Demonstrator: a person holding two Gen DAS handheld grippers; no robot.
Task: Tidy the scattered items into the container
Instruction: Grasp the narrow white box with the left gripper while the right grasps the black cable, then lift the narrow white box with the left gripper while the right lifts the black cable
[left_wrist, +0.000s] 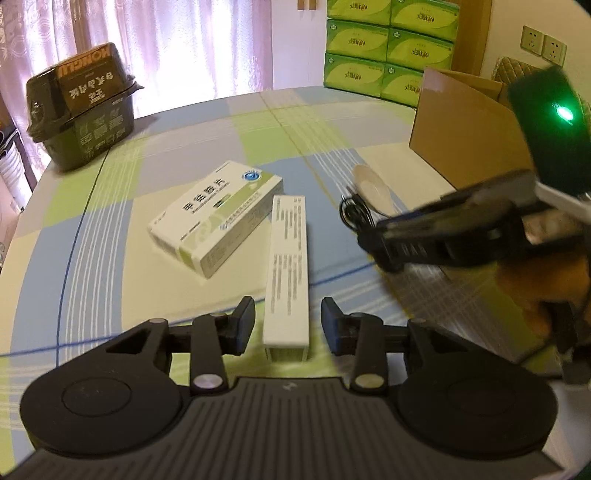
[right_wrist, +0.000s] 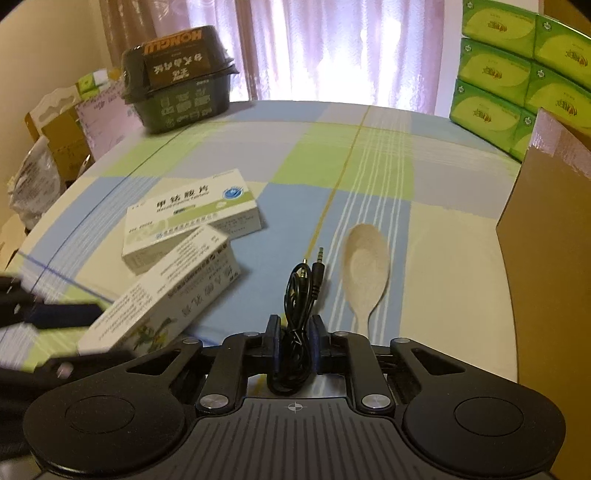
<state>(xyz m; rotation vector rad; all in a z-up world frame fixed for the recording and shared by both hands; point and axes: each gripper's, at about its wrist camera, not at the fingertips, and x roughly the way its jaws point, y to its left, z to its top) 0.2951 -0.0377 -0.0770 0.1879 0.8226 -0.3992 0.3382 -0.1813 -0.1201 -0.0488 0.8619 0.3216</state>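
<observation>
Now | L gripper (left_wrist: 288, 325) jaws wide astride long box (left_wrist: 288, 273) | R gripper (right_wrist: 294, 341) clamps cable (right_wrist: 300, 291)

Both wrist views look low across one table (left_wrist: 110, 206), sharing its boxes.

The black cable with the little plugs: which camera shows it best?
The right wrist view: the black cable sits centred and sharp, pinched between the right gripper fingers, both plugs visible. In the left wrist view it is a small tangle beside the spoon, partly hidden by that blurred gripper.
</observation>
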